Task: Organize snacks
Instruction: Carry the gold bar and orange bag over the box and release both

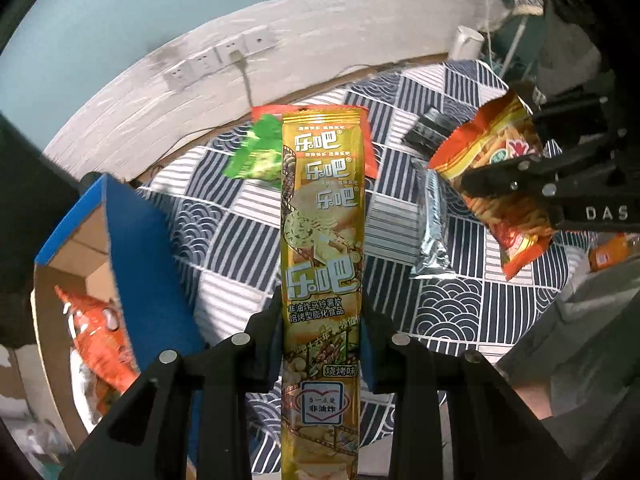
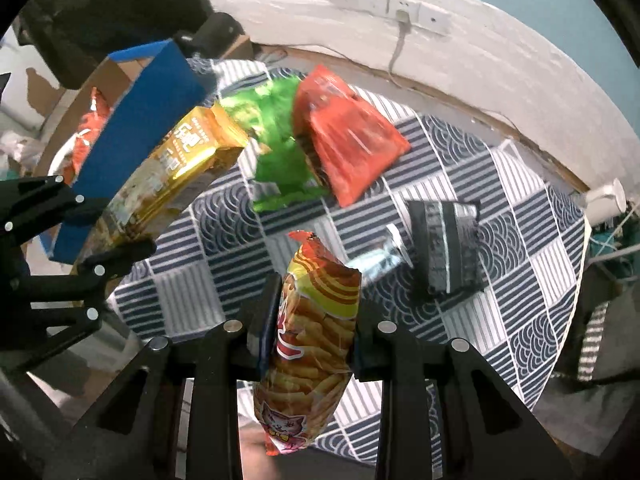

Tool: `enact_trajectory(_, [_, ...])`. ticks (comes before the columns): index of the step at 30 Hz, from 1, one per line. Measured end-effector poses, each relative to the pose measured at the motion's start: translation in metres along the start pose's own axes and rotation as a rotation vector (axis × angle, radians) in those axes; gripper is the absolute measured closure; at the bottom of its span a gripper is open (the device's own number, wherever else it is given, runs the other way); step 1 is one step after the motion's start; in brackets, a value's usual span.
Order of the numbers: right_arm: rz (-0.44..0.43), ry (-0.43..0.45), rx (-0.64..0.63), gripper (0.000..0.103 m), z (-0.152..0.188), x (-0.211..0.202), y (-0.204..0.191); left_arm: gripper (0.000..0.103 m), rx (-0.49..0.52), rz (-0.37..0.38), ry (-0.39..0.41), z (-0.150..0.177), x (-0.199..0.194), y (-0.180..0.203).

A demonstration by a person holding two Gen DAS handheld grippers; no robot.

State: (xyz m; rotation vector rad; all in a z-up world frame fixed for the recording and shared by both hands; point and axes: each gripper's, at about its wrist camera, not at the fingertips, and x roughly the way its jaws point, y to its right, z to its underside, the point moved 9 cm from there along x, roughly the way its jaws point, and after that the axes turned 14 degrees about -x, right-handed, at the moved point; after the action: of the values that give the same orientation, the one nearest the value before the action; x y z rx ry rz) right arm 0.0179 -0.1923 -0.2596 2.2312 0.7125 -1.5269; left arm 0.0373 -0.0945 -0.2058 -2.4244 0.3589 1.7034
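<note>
Snacks first: your left gripper (image 1: 322, 344) has its jaws clamped tight on a long gold chip pack (image 1: 322, 240), which sticks straight out ahead of the jaws. Your right gripper (image 2: 308, 344) is pinched closed on an orange stick-snack bag (image 2: 312, 344), also lifted. Beyond both jaws, on the patterned surface (image 2: 520, 280), lie a green bag (image 2: 280, 148), a red bag (image 2: 348, 136), a silver wrapper (image 2: 380, 258) and a dark pack (image 2: 448, 248). Left of your left jaws sits a blue cardboard box (image 1: 136, 232) with an orange bag (image 1: 100, 336) inside.
</note>
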Motion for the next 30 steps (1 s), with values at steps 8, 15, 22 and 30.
enact_trajectory(8, [-0.029, 0.025, -0.029, 0.076, -0.032, -0.008, -0.026, 0.072, -0.076, -0.005, 0.034, -0.005, -0.028, -0.040])
enact_trajectory(15, [-0.059, 0.045, -0.063, 0.076, -0.064, -0.011, -0.057, 0.072, -0.146, -0.005, 0.051, -0.002, -0.047, -0.077])
enact_trajectory(22, [-0.072, 0.059, -0.112, 0.076, -0.099, -0.016, -0.093, 0.072, -0.194, -0.016, 0.073, 0.004, -0.061, -0.111])
enact_trajectory(30, [-0.094, 0.074, -0.159, 0.076, -0.138, -0.015, -0.136, 0.072, -0.243, -0.040, 0.119, 0.008, -0.080, -0.154])
